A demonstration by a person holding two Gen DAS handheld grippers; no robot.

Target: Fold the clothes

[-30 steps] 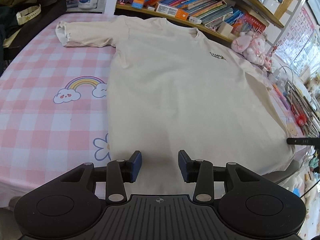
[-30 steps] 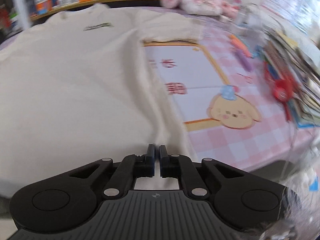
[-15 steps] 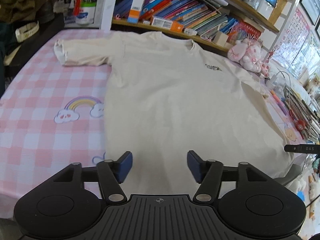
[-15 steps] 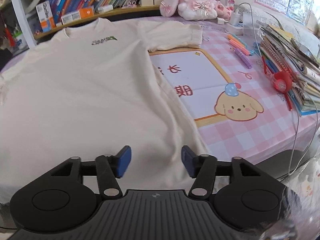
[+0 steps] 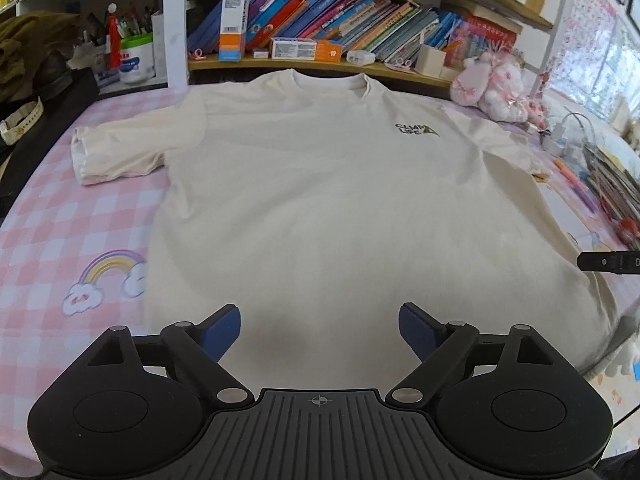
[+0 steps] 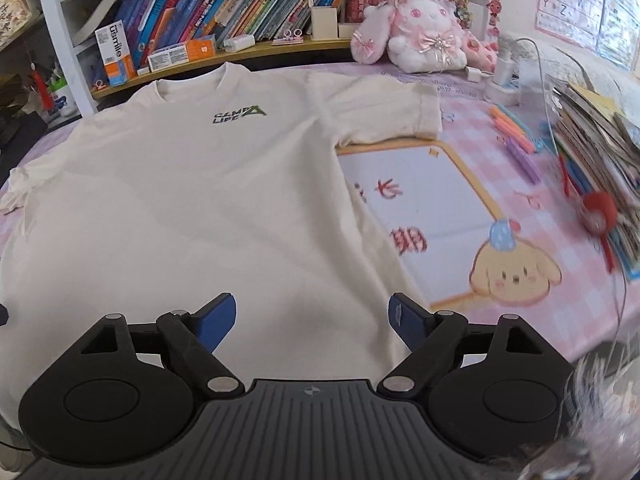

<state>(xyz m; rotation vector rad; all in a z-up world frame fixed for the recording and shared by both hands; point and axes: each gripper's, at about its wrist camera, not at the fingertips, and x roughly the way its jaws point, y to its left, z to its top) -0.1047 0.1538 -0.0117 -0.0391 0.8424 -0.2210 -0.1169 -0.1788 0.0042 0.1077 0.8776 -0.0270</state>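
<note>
Both grippers, left gripper (image 5: 320, 326) and right gripper (image 6: 312, 318), are now gaping empty, having released and backed off the T-shirt (image 5: 340, 200), which is lying flat and unfolded ahead.

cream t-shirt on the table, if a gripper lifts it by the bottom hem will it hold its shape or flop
The cream t-shirt would probably flop: it lies flat in soft ripples, so only the pinched spot should rise while the rest drapes. It looks thin and likely light. Pushed, it may bunch rather than slide on the pink checked cloth. Both the left gripper and right gripper are open.
</note>
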